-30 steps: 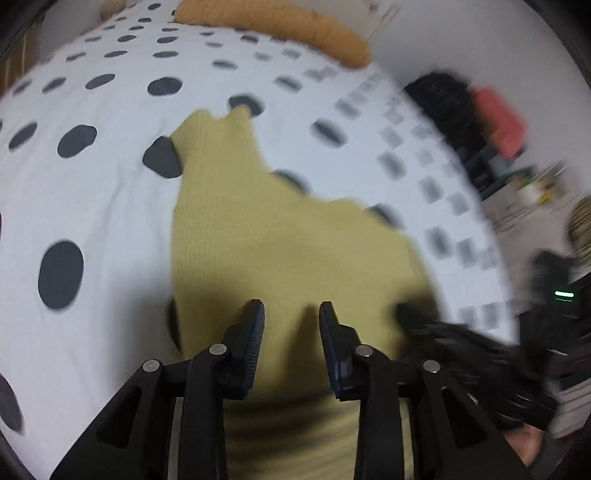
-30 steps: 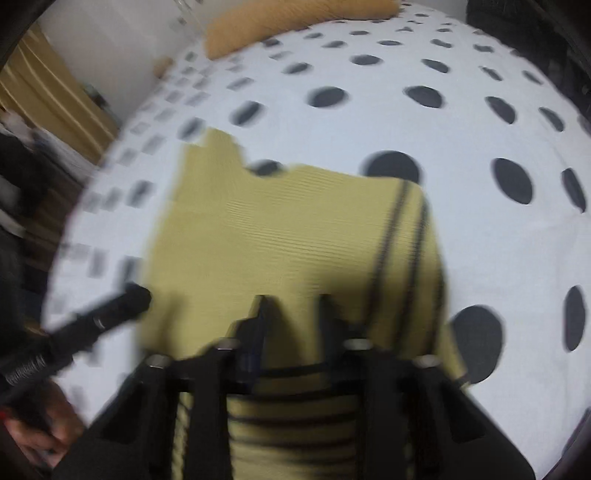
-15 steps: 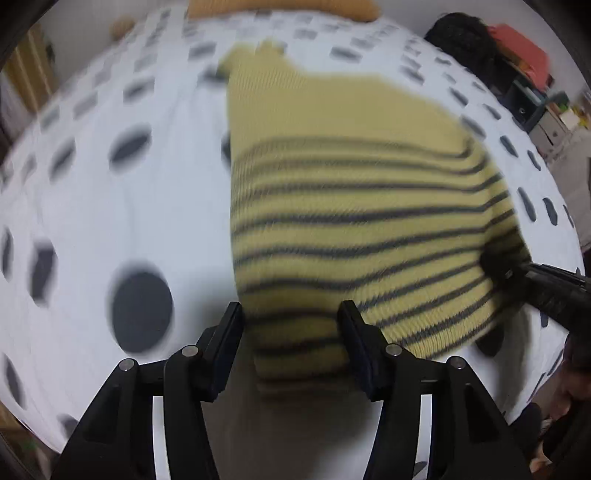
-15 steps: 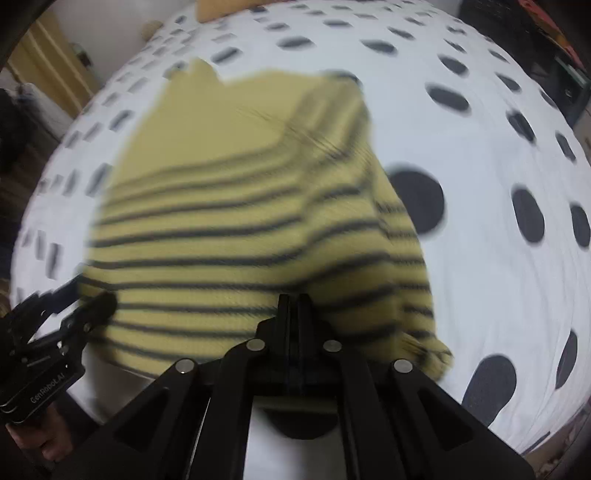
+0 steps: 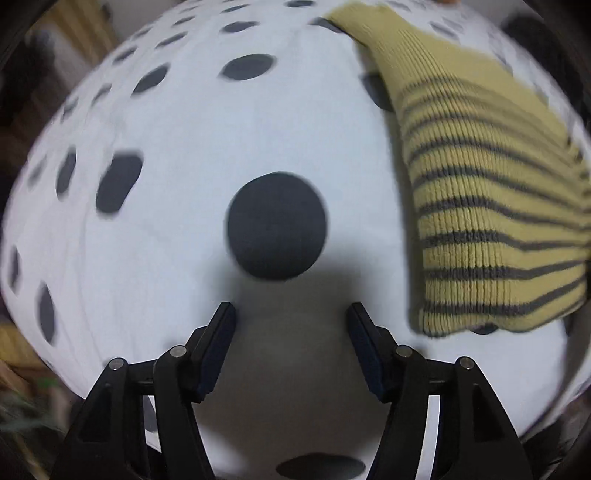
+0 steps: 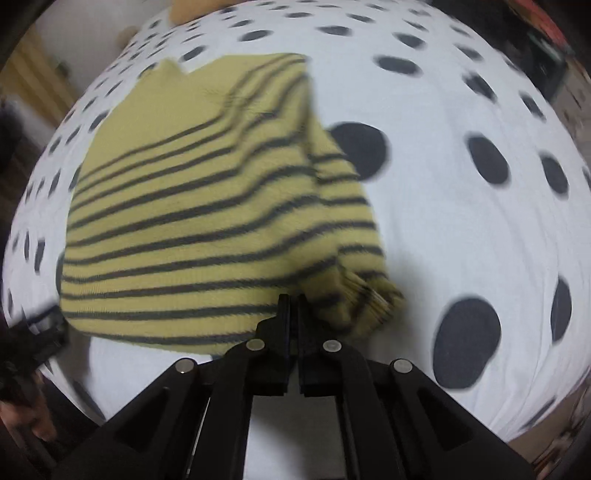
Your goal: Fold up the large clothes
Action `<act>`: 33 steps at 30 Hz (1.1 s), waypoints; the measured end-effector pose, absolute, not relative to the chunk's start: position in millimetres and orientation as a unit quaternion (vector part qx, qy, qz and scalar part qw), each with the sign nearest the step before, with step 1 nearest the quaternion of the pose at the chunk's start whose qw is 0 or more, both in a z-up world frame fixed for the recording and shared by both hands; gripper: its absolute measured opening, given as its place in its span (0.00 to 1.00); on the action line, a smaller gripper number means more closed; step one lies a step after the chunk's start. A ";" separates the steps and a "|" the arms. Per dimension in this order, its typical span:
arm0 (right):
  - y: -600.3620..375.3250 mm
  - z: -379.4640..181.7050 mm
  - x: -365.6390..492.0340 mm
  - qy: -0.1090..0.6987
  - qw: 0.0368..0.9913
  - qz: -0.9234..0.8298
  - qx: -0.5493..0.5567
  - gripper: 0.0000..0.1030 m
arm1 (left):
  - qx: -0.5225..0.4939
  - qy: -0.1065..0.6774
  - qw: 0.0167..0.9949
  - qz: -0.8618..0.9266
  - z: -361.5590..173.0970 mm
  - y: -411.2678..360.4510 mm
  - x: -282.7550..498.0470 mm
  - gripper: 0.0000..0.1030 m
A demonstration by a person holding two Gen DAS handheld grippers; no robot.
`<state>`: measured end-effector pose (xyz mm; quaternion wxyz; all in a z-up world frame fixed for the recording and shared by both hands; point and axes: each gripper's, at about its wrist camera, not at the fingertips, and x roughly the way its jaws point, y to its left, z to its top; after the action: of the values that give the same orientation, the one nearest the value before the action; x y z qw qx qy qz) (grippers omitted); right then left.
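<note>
A yellow knit sweater (image 6: 207, 206) with dark stripes lies folded on a white bedspread (image 6: 443, 229) with dark dots. In the right wrist view my right gripper (image 6: 291, 301) is shut at the sweater's near edge, beside a bunched cuff (image 6: 369, 295); whether it pinches fabric is unclear. In the left wrist view the sweater (image 5: 487, 206) lies at the right. My left gripper (image 5: 291, 314) is open and empty over the bare bedspread (image 5: 177, 258), left of the sweater.
An orange pillow (image 6: 184, 11) lies at the far end of the bed. Dark furniture and clutter (image 6: 539, 48) stand past the bed's right side. The left gripper's black body shows at the left edge of the right wrist view (image 6: 33, 339).
The left gripper has let go of the sweater and swung left over bare bedspread. The right gripper shut about half a second ago and stays at the sweater's near edge.
</note>
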<state>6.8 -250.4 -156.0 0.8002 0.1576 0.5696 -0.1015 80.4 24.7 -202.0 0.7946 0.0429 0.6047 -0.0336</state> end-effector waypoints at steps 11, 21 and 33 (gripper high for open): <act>-206.2 -58.3 -45.0 0.501 0.838 -0.121 0.180 0.55 | -0.003 0.571 0.817 -0.079 -107.2 4.4 31.2 0.80; -172.1 -68.3 -37.1 0.508 0.843 -0.103 0.141 0.62 | 0.129 0.536 0.826 -0.119 -154.1 -59.3 35.7 0.85; -227.7 -157.1 37.4 0.557 0.815 -0.084 0.137 0.44 | -0.010 0.547 0.834 -0.074 -181.4 20.2 62.1 0.85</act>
<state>37.4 -227.7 -157.1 0.8146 0.1368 0.5574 -0.0840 62.1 20.2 -181.4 0.8337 -0.0104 0.5472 -0.0737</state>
